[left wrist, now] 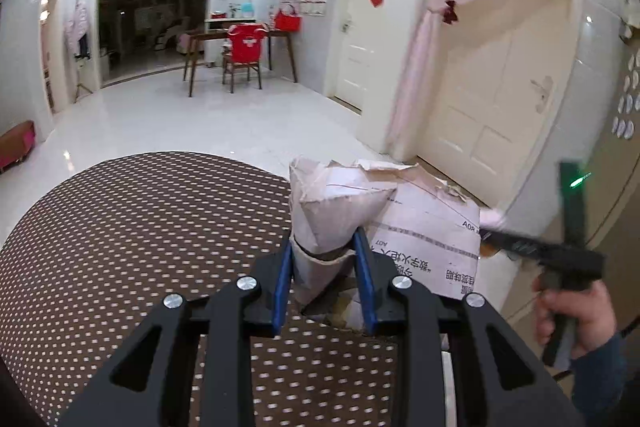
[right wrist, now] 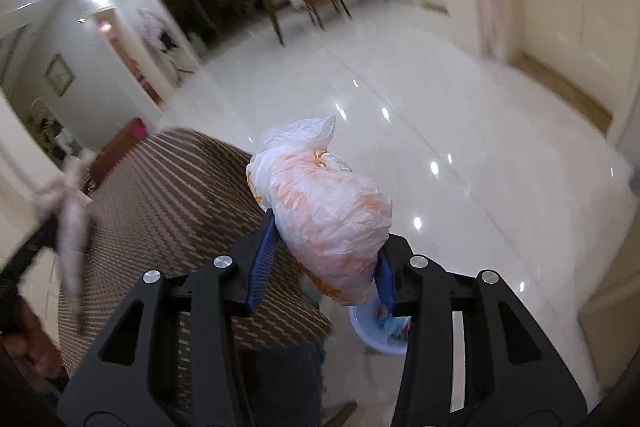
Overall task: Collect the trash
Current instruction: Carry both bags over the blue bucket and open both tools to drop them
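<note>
Right wrist: plastic bag [right wrist: 328,211] apparently pinched inside right claw [right wrist: 324,267]

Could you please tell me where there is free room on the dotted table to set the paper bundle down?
Free: the dotted table left of the left gripper. Crowded: the right edge, where the torn cardboard box stands behind the paper bundle.

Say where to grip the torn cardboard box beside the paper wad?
Judging by pose, take the cardboard box at its torn top edge, from above on the right side. That ragged flap stands up free; its left face is blocked by the crumpled paper already held in the left tool.
</note>
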The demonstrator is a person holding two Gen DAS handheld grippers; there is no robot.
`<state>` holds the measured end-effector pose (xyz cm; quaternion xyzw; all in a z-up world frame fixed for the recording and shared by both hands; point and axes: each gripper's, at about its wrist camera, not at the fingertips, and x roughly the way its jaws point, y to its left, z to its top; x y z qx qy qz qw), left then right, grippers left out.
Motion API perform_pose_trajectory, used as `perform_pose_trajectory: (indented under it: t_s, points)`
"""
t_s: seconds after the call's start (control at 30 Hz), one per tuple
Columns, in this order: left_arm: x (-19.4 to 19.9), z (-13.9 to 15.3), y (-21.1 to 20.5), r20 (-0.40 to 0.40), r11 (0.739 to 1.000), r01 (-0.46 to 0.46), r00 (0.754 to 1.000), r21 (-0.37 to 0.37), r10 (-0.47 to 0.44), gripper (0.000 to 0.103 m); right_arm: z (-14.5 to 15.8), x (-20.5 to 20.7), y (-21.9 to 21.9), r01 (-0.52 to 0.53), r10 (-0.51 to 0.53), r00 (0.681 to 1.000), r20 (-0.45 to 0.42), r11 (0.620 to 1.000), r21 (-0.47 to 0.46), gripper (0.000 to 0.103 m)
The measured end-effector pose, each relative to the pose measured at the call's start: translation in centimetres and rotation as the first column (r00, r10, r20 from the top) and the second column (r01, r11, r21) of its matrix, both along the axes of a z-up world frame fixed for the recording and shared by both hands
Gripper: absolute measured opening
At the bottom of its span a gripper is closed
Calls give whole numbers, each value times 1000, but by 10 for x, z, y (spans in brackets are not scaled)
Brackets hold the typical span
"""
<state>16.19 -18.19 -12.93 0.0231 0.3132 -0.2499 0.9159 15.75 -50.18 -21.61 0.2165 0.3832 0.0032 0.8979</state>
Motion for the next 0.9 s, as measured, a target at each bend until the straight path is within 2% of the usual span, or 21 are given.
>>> perform_pose_trajectory:
  t_s: [0.17,0.27,0.33,0.4,0.57,0.83,0.9]
  points:
    - [7,-8,-30,-12,998,43,999,34,-43,28,-64,11,-12,22,-14,992,-122,998,62,51]
    - [14,-14,-52,-26,996,65,998,57,-63,28,-96,18,-24,51,-31,983,-180,993,107,72]
    - [20,-22,-65,-40,994,81,996,76,-78,28,-106,17,-32,80,-53,980,-190,988,134,77]
    - [26,-27,-80,-54,991,98,994,95,-93,28,-109,16,-44,99,-70,981,-184,984,151,81]
    - [40,-43,-115,-90,975,159,985,156,-146,28,-102,4,-76,161,-140,981,-136,973,164,84]
    - [61,-80,-177,-163,928,246,965,280,-207,29,-60,-20,-109,214,-213,977,-22,961,176,85]
    - [65,-88,-185,-185,913,262,959,312,-213,34,-53,-23,-112,214,-216,976,-7,961,174,86]
